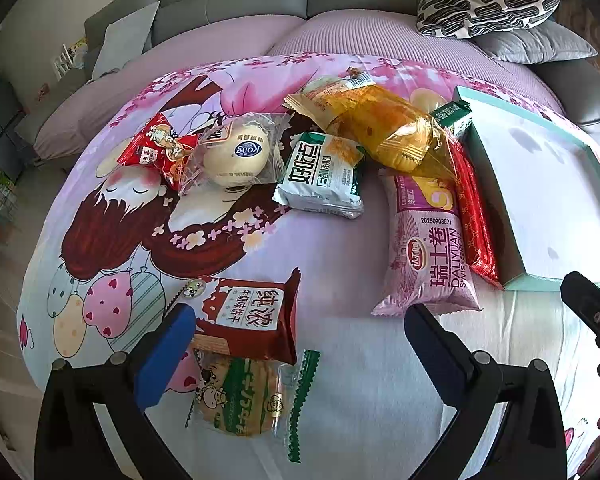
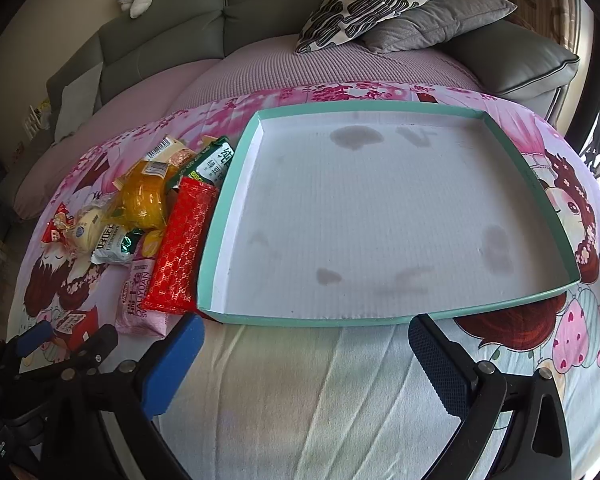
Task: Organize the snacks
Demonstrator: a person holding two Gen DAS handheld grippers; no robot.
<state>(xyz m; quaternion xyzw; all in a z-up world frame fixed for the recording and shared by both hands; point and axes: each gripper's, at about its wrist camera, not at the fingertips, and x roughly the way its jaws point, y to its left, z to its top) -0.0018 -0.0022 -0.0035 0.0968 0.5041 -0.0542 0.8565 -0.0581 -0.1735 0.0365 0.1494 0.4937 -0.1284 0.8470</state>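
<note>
Left hand-held gripper [image 1: 296,336] gaping wide, empty, over brown biscuit pack [image 1: 248,320]. Right hand-held gripper [image 2: 306,344] likewise wide, empty; teal-rimmed tray [image 2: 536,176] just ahead, snack pile [image 2: 148,216] ahead-left.

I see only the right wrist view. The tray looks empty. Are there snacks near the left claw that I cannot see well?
Observer: Yes. A brown biscuit pack lies just ahead of the left claw, which is open.
Operator: Is anything below that pack?
Observer: A clear cracker pack with green edges lies partly under it, between the claw's fingers.
Operator: What is left of the pile?
Observer: A round bun in clear wrap, overlapping a small red pack.
</note>
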